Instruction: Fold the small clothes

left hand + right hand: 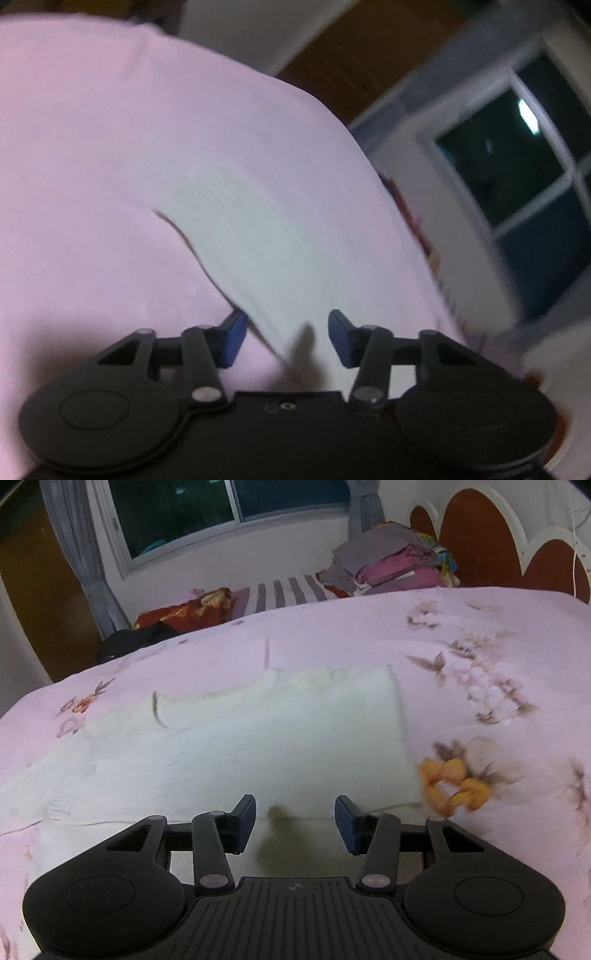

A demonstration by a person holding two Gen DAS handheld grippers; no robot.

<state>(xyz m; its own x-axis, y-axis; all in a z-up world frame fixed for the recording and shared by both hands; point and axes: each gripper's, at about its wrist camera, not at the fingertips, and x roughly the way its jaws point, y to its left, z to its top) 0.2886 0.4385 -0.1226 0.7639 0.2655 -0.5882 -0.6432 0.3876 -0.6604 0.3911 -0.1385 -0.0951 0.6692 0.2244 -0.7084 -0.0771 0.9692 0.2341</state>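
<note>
White ribbed cloth, the small garment (258,738), lay part-folded on the pink bedspread (369,627); left gripper (284,339) and right gripper (295,823) hovered released, empty, apparently between folds, needing a fresh edge to pinch.

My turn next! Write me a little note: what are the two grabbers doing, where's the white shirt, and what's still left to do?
Left gripper: jaws apart, nothing between them, over the white garment; its picture is blurred.
Right gripper: jaws apart, empty, just above the white garment's near edge.
The garment lies flat on the pink floral bedspread, its right side looking already folded over.
A stack of folded clothes sits at the far side by the headboard.
Left: probably more folds, then likely onto the stack.
</note>
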